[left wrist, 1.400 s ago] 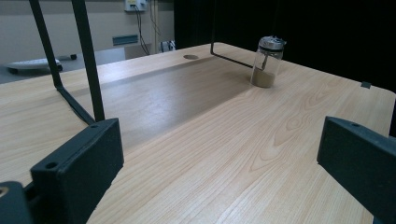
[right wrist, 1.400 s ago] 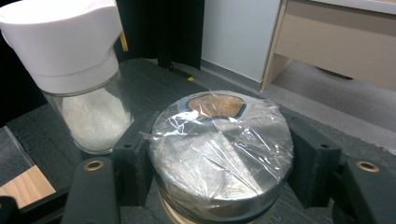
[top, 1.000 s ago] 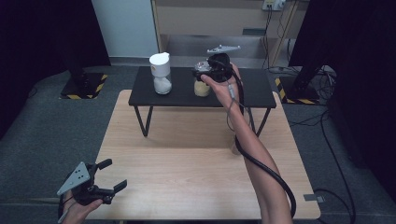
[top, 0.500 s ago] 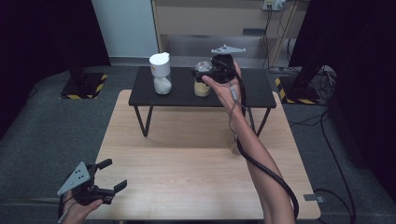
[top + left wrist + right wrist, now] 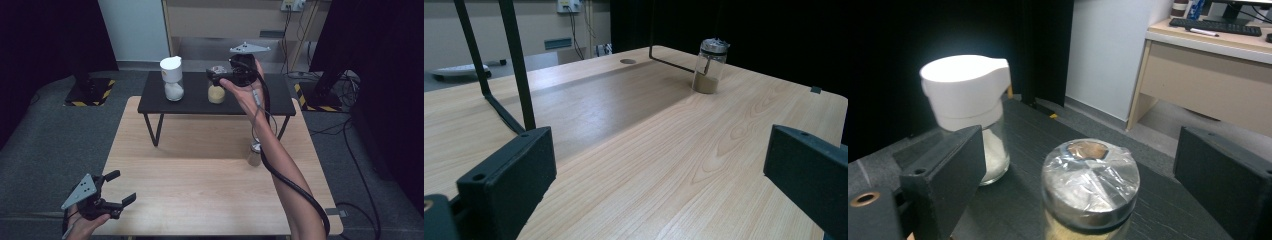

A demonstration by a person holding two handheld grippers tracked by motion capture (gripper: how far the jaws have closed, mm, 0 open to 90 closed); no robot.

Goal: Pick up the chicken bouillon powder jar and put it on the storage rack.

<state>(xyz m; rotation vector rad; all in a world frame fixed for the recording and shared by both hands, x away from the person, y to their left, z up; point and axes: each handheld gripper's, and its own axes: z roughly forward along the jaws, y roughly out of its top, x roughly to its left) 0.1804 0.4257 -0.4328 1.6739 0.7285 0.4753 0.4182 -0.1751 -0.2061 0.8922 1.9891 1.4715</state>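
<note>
A small black table (image 5: 200, 102) stands on the far half of the wooden table (image 5: 200, 200). On it sit a white-lidded jar (image 5: 171, 77) (image 5: 970, 112) holding white powder and a silver-capped jar (image 5: 216, 91) (image 5: 1089, 187) of yellow powder. My right gripper (image 5: 214, 76) (image 5: 1078, 180) is open, one jaw on each side of the silver-capped jar's top and neither touching it. A third jar (image 5: 254, 154) (image 5: 710, 66) with brown powder stands on the wooden table at the right. My left gripper (image 5: 117, 187) (image 5: 659, 185) hovers open at the near left corner, holding nothing.
A thick black cable (image 5: 295, 187) trails from the right gripper along the forearm. Black legs (image 5: 519, 70) of the small table rise ahead of the left gripper. A beige desk (image 5: 235, 20) stands beyond, with dark curtains on both sides.
The right gripper has shifted slightly up and right over the silver-capped jar. The left gripper has barely moved.
</note>
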